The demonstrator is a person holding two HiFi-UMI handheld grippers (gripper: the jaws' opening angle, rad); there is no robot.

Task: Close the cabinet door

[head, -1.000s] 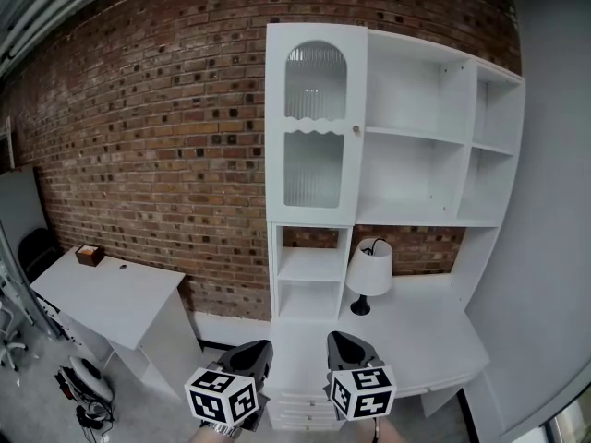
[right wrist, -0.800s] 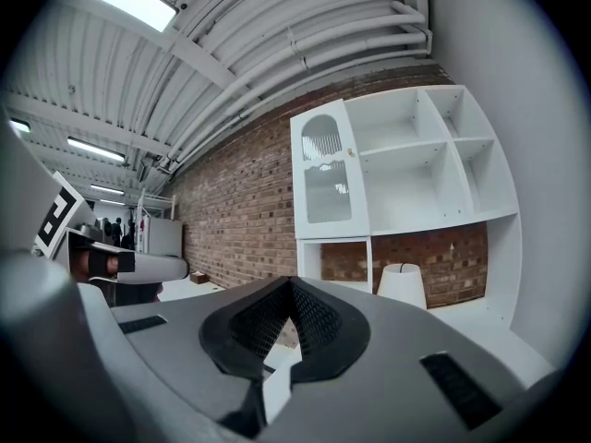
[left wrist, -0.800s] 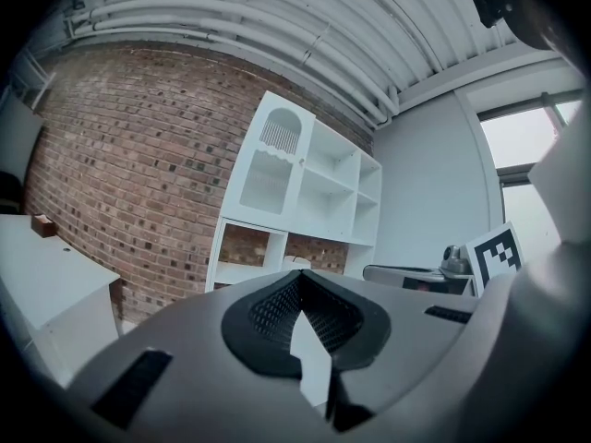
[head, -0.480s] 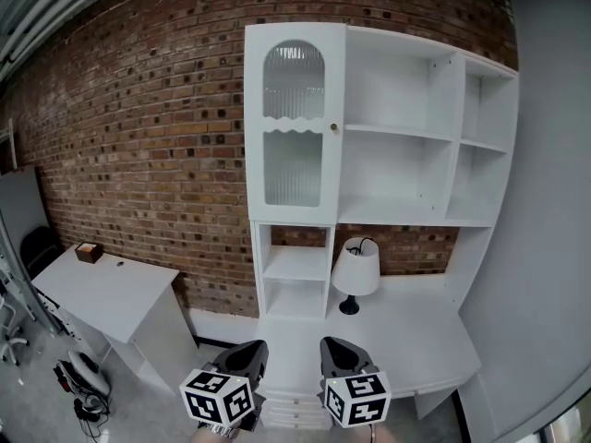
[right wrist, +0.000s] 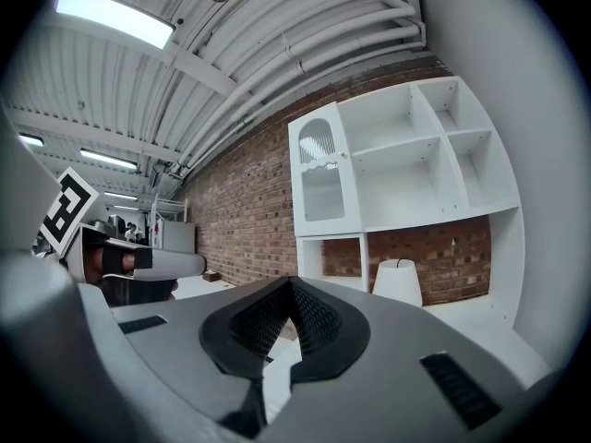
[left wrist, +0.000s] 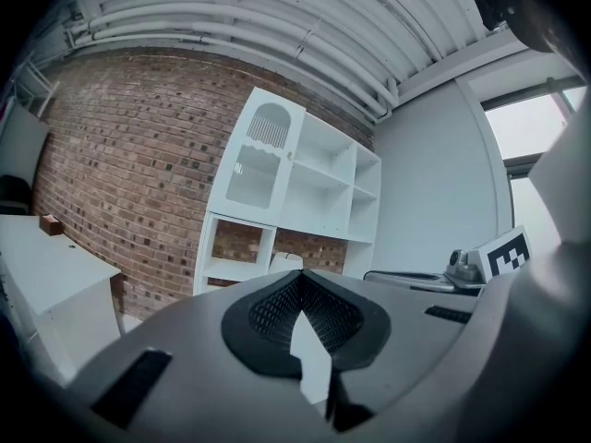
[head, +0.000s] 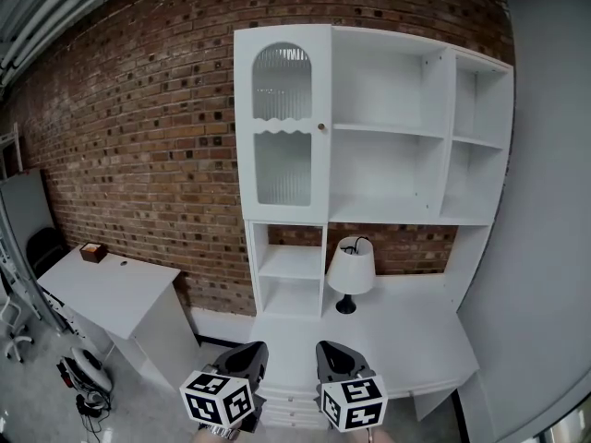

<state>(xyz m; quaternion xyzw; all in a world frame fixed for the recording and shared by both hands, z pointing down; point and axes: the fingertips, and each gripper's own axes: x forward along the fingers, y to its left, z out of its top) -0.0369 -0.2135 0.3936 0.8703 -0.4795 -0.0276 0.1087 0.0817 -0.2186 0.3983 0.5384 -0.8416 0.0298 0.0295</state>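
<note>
Left grey plastic two-jaw gripper (head: 251, 349) & right grey plastic two-jaw gripper (head: 331, 349) are both showing black mesh-textured pads (left wrist: 268, 307) inside smooth shells; each is wearing a rear white cube w/ black square markers (head: 220, 400).

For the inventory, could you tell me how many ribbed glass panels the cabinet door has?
2: an arched panel high on the cabinet door and a lower panel directly beneath.
</note>
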